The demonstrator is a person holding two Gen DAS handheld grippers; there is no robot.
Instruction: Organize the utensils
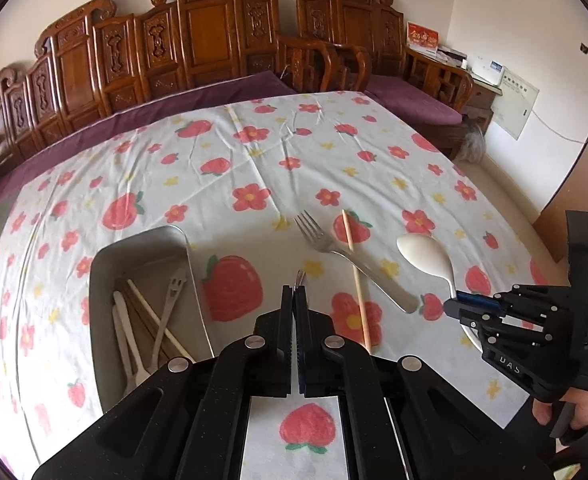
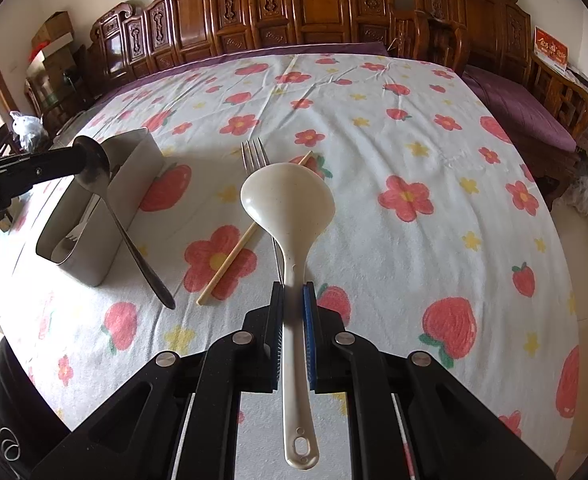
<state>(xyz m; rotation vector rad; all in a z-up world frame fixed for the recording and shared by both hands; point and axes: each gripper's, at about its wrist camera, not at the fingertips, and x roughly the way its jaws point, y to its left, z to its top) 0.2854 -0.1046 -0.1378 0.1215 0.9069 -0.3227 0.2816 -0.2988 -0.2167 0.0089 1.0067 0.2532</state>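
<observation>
The left gripper [image 1: 294, 300] is closing fully on a metal spoon [image 2: 106, 196], pinching it near the bowl so that the long handle is hanging down over the cloth [image 2: 374, 160] beside the tin [image 2: 134, 152]; in the left wrist view only a sliver of metal is showing above the jaws, so how much of the spoon is gripped I cannot tell. The right gripper [image 2: 293, 300] is clamping the handle of a cream ladle [image 2: 288, 196], jaws nearly together, bowl pointing away, the holed end trailing back between the arms. Both holds are looking risky to me: the spoon is smooth, thin steel caught at one end, so it may be pivoting or slipping under its own weight, and its dangling tip could be snagging the tin's rim on the way in. The ladle is glossy plastic, top-heavy at the wide bowl, and could be twisting in the pads. The tin is a plain, thin-walled metal box with rounded corners, light enough to be tipping if struck; pale plastic cutlery and chopsticks are already lying inside. A steel fork [image 1: 326, 248] and one wooden chopstick [image 1: 356, 276] are lying crossed on the soft, wrinkled floral cloth, still waiting.
</observation>
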